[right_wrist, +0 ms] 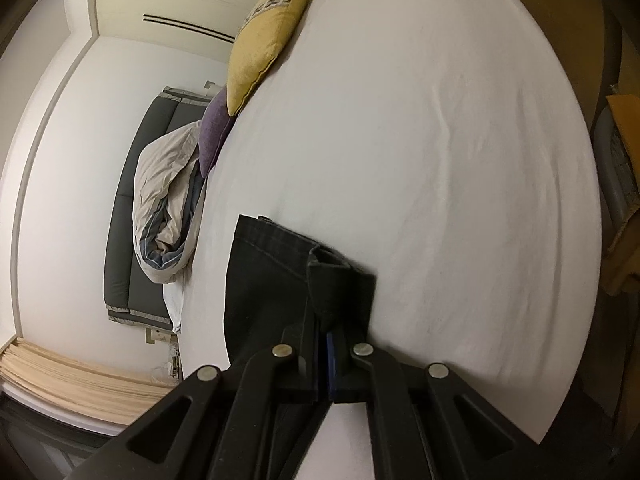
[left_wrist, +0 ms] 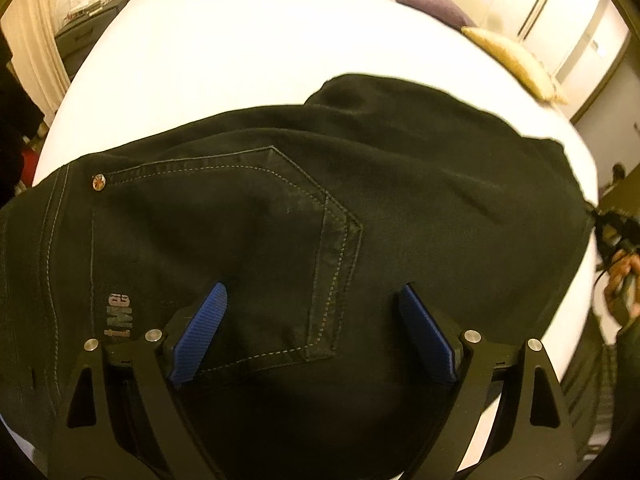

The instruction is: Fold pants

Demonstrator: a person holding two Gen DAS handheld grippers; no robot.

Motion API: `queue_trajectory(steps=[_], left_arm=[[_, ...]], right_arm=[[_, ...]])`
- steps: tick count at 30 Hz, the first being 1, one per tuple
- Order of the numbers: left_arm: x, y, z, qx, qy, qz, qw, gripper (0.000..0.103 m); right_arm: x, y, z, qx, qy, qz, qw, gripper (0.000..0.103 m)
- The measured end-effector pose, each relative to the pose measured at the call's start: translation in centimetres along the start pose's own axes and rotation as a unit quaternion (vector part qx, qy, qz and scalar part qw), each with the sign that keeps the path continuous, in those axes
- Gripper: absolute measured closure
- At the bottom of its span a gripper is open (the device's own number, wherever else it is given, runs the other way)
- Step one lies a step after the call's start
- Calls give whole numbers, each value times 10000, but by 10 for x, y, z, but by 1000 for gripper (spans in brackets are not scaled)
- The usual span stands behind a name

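Note:
Black jeans [left_wrist: 280,208] lie on a white bed [left_wrist: 240,60], back pocket [left_wrist: 248,240] up, filling the left wrist view. My left gripper [left_wrist: 314,300] is open just above the pocket, its blue pads [left_wrist: 208,320] spread wide and holding nothing. In the right wrist view my right gripper [right_wrist: 325,344] is shut on the hem end of a pant leg [right_wrist: 280,280], which is lifted over the bed [right_wrist: 440,160]. The rest of the pants is hidden there.
A yellow pillow [right_wrist: 268,36] and a purple pillow [right_wrist: 214,132] lie at the bed's edge, also in the left wrist view [left_wrist: 512,60]. A crumpled grey duvet [right_wrist: 168,208] is piled by the dark headboard [right_wrist: 132,220]. A person's hand [left_wrist: 620,280] shows at the right.

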State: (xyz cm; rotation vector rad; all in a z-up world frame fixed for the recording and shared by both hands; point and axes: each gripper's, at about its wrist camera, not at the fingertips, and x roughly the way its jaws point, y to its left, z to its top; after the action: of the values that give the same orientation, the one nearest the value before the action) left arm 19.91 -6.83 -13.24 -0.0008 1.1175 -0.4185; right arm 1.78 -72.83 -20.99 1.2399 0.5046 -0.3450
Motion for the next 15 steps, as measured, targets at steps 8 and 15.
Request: queue_trajectory(steps=[8,15], left_arm=[[9,-2,-8,239,-106,138,9996,9],[9,3,-12,171,-229,2,9996,7]], right_arm=[[-21,9,4,-2,-45,-344,9994,88],[-53,75,1,-681,-592,-837,9924,36]])
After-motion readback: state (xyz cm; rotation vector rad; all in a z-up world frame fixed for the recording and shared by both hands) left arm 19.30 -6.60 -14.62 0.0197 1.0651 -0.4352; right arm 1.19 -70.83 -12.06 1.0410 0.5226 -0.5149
